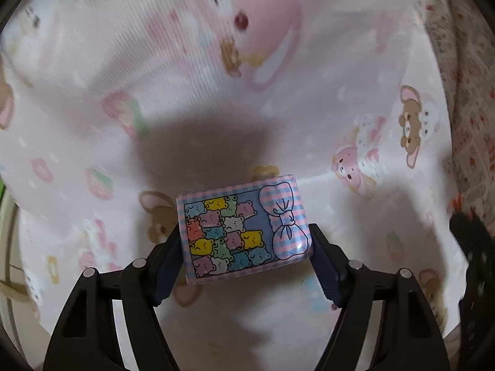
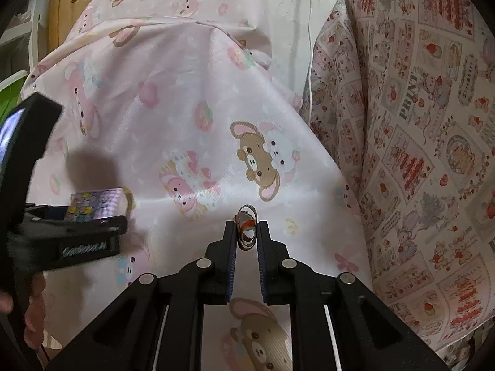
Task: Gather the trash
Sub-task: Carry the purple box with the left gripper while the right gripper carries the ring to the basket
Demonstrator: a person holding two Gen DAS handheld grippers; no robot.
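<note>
My left gripper (image 1: 246,244) was clamped on a flat packet (image 1: 243,230) between its fingers; my right gripper (image 2: 246,232) pinched a small wrapper (image 2: 246,227) at its fingertips.

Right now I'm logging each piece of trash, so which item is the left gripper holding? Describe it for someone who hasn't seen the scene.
Over the pink bear-print bedsheet, find the left gripper. Clamped between its fingers is a flat rectangular packet. Its pastel gummy bears and checked bow set it apart from the small shiny wrapper in the right gripper.
</note>
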